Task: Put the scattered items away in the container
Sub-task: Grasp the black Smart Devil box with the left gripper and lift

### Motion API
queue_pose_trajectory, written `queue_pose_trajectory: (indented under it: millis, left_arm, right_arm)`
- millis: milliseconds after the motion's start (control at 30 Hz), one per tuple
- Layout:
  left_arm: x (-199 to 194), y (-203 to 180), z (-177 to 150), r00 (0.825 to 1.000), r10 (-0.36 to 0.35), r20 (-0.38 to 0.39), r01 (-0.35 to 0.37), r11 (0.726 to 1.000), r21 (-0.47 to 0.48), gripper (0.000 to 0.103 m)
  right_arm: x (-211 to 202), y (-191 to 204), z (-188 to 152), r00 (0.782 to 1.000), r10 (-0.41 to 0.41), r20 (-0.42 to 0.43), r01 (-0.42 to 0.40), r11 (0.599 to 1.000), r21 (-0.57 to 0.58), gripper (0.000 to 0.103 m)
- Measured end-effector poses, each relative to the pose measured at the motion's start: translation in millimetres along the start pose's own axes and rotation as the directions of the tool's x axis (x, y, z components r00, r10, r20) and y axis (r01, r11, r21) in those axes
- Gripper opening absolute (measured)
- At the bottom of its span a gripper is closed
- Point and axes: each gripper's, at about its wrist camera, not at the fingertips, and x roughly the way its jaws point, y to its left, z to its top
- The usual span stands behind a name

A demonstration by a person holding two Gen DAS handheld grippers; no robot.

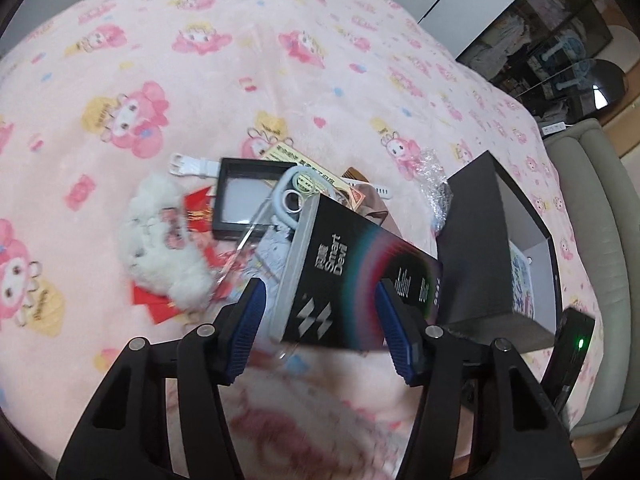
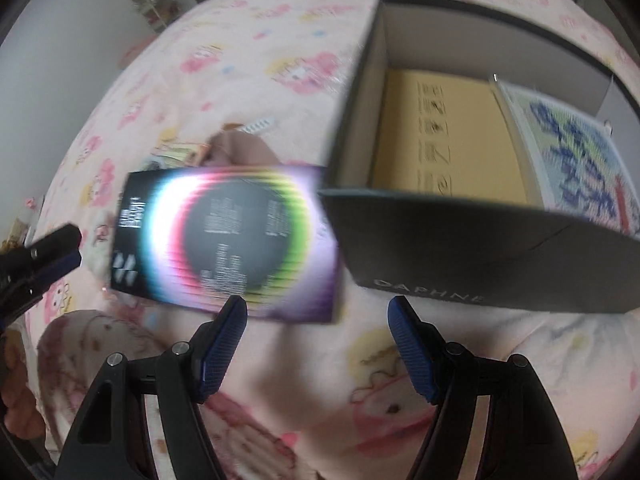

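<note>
While the left gripper [image 1: 320, 304] is clenching the black Smart Devil box [image 1: 352, 276] at centre frame, lifted off the pink blanket [image 1: 160, 80], the right gripper [image 2: 316, 340] is hanging released at lower centre, grasping nothing. Judging by the tilt, the box could be slipping from the pads or clipping the near wall of the dark container [image 2: 480, 264] at right, since it is sitting just beside that rim.
</note>
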Motion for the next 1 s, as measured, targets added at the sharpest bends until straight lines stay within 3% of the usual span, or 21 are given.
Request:
queue_pose_trajectory:
  millis: [167, 267, 433, 533, 667, 800, 1000]
  left_arm:
    - [23, -9, 3, 0.999, 0.004, -0.049, -0.003, 1.0, 0.007, 0.057]
    - [30, -13, 3, 0.997, 0.044, -0.066, -0.041, 0.998, 0.039, 0.057]
    - [35, -16, 1, 0.995, 0.054, -0.078, -0.049, 0.997, 0.067, 0.058]
    - [35, -16, 1, 0.995, 0.042, -0.086, -0.035, 0.997, 0.075, 0.059]
    - [32, -16, -3, 0.996, 0.025, -0.088, -0.018, 0.997, 0.077, 0.059]
    - [15, -26, -13, 0.997, 0.045, -0.061, -0.037, 0.992, 0.121, 0.058]
    - [-19, -44, -33, 0.997, 0.075, -0.022, -0.069, 0.976, 0.208, 0.058]
  right_arm:
    - [17, -11, -2, 0.999, 0.031, -0.032, -0.03, 0.999, 0.023, 0.071]
    - [25, -18, -1, 0.998, 0.05, -0.039, -0.048, 0.998, 0.044, 0.071]
    - [31, -21, 2, 0.991, 0.13, -0.023, -0.128, 0.989, 0.073, 0.074]
    - [29, -10, 1, 0.975, 0.22, -0.034, -0.219, 0.975, 0.033, 0.074]
    - [23, -6, -2, 0.986, 0.167, -0.026, -0.168, 0.986, 0.0, 0.063]
    - [-3, -14, -6, 0.975, 0.222, -0.004, -0.222, 0.975, 0.019, 0.061]
    - [-54, -12, -31, 0.96, 0.277, 0.04, -0.276, 0.96, -0.042, 0.061]
